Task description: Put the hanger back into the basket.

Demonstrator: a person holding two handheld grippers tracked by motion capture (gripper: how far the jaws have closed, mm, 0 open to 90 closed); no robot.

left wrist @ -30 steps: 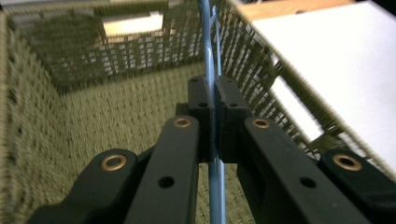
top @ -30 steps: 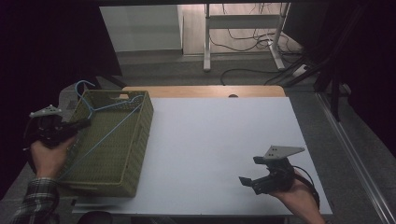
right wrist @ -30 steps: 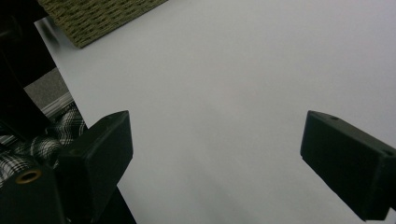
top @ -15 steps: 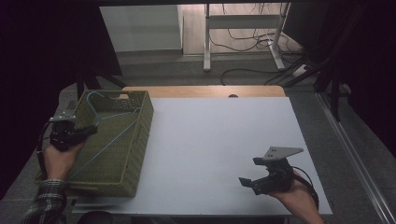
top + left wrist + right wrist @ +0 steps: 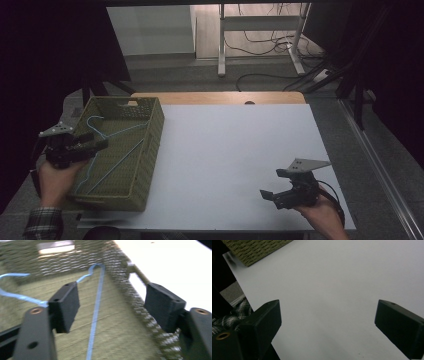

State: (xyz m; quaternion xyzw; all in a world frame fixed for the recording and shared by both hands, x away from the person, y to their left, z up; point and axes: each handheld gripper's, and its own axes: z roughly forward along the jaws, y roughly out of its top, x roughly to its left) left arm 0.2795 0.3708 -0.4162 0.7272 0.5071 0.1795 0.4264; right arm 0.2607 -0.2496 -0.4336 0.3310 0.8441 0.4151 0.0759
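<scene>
The left gripper [image 5: 85,146], its jaws just opening wide and holding nothing, is hanging over the blue hanger [image 5: 107,150] lying in the basket [image 5: 150,145], and should be drawing back gently to avoid snagging it.

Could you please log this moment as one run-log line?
left claw: just opened, open above blue hanger | hanger: lying in green basket | right claw: open over white table

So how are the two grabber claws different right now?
The left gripper hangs over the green basket, above the blue hanger lying inside; the right gripper sits low over the bare white table. The left's jaws have just opened. Both are open, holding nothing.
</scene>
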